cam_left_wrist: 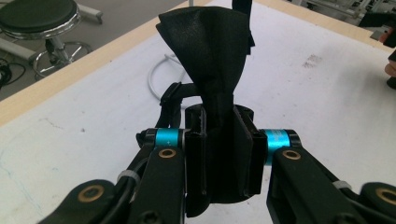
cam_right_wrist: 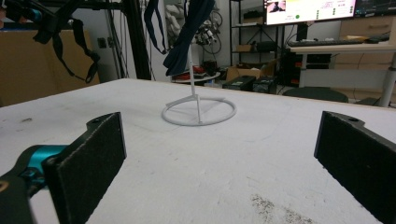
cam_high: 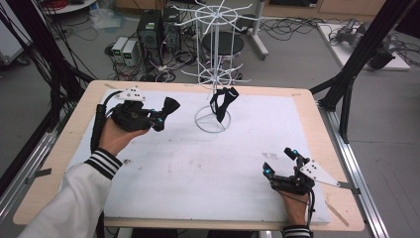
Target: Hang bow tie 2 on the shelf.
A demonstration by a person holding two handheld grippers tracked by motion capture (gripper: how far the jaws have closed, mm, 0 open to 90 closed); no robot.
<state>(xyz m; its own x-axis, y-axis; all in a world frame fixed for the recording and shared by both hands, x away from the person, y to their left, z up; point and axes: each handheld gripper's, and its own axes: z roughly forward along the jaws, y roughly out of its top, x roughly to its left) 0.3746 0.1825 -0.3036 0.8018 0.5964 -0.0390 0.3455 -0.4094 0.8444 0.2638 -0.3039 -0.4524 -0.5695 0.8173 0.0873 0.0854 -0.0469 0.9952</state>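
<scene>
Left gripper (cam_high: pixel 157 118) held up over the far-left of the white mat (cam_high: pixel 198 168), jaws pinched on a black bow tie (cam_high: pixel 170 106). White wire rack (cam_high: pixel 214 74) stands at the far centre, ring base on the mat, a second black tie (cam_high: pixel 223 102) hanging off a lower hook. Right gripper (cam_high: pixel 280 161) sits low at the near-right, jaws spread, nothing between them.
</scene>
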